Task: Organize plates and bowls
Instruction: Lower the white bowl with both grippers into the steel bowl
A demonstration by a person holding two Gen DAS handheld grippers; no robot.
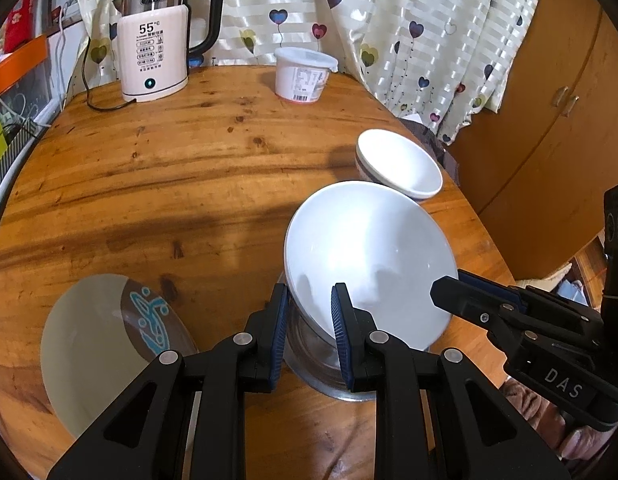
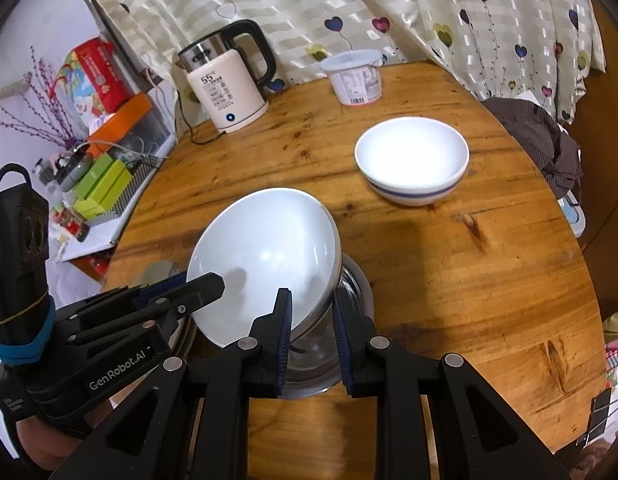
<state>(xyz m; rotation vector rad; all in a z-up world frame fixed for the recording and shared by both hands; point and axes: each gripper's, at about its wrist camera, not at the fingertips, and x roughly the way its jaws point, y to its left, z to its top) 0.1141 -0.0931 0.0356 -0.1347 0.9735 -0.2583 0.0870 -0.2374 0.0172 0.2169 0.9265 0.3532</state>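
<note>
- While both tools carry it, the plain white ceramic bowl (image 1: 369, 256) hangs tilted just above a shiny steel bowl (image 1: 325, 364) that sits near the table's front edge.
- Nearest me, the left gripper (image 1: 309, 332) pinches the white bowl's rim on its left side, one blue pad (image 1: 341, 320) inside the bowl and the other outside, beneath it.
- Opposite it, the right gripper (image 2: 311, 330) pinches the rim on the right side in the same way.
- Off at the front left edge lies a pale round plate with a blue-and-brown pattern (image 1: 109, 344), well apart from the held bowl.
- Further back, toward the right edge of the round wooden table (image 1: 169, 168), stands a white bowl with a blue band (image 2: 411, 158), empty and upright.
- At the far edge stand a cream electric kettle (image 1: 153, 60) and a white lidded plastic tub (image 1: 303, 74).
- My worry: the rim is glazed and thin, and each grip covers only a sliver of it. If one hand drops faster than the other, the bowl could twist out and crack on the steel.
- Set down this tilted, it may rock or ride up on the steel rim rather than nest.
</note>
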